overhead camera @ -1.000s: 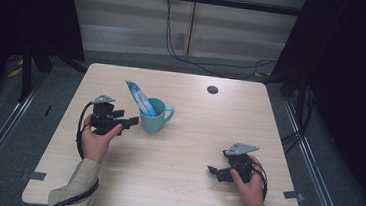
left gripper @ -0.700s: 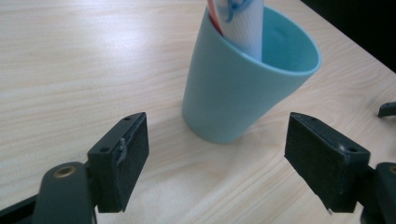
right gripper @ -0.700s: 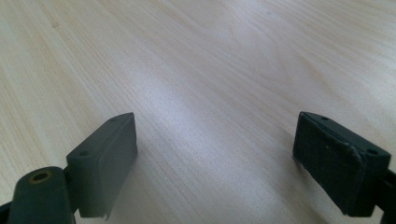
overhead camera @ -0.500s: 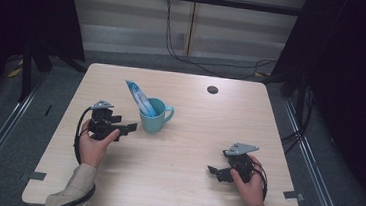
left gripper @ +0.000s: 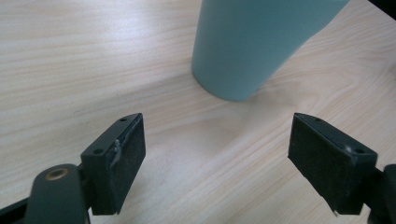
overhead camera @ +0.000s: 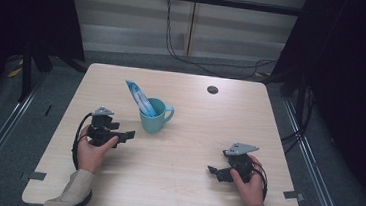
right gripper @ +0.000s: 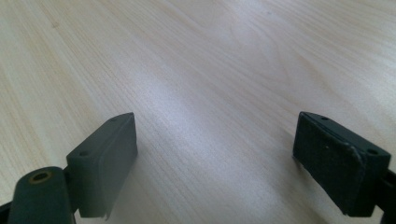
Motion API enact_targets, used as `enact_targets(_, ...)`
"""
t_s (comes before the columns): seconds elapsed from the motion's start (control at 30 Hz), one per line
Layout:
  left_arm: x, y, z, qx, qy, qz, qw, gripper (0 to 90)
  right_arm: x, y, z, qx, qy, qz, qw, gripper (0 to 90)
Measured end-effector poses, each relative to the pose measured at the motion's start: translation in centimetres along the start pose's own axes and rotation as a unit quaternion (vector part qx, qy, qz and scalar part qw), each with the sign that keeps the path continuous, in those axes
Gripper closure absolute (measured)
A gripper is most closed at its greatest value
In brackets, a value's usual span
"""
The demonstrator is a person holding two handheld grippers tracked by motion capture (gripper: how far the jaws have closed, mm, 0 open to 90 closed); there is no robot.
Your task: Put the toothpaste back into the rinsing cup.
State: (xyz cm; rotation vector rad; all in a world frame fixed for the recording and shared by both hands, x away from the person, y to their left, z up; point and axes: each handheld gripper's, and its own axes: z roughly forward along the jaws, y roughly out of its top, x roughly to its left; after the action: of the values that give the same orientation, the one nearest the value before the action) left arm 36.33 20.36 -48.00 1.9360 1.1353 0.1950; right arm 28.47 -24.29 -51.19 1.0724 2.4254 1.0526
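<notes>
Your left gripper (overhead camera: 127, 137) is released, its jaws having just been opening with nothing between them; the teal mug (overhead camera: 153, 116) stands just ahead of it, apart from the pads. From the high view you can see what rides in that mug: a blue-and-white packet (overhead camera: 139, 97) leaning out away from the handle. The left gripper view (left gripper: 219, 154) gives you the mug's lower wall (left gripper: 254, 44) close up, ahead and a little toward the right jaw, base flat on the worktop (left gripper: 70, 56), but not the packet. Your right gripper (overhead camera: 213, 171) is also released, well apart from the mug; its own view (right gripper: 215, 158) shows bare wood (right gripper: 210, 70) between the pads.
</notes>
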Motion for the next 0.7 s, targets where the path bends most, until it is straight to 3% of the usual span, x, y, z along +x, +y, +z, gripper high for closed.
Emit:
enact_targets(0.27, -0.1, -1.2, -0.1, 0.017, 0.017, 0.015, 0.9996, 19.2, 0.0, 0.0, 0.0, 0.0, 0.0, 0.0, 1.0, 13.1)
enact_targets(0.3, -0.2, -1.4, -0.2, 0.025, 0.019, 0.03, 0.9991, 19.2, 0.0, 0.0, 0.0, 0.0, 0.0, 0.0, 1.0, 13.1)
enact_targets(0.7, -0.6, -2.9, 0.0, 0.034, 0.028, 0.042, 0.9981, 19.4, 0.0, 0.0, 0.0, 0.0, 0.0, 0.0, 1.0, 13.1)
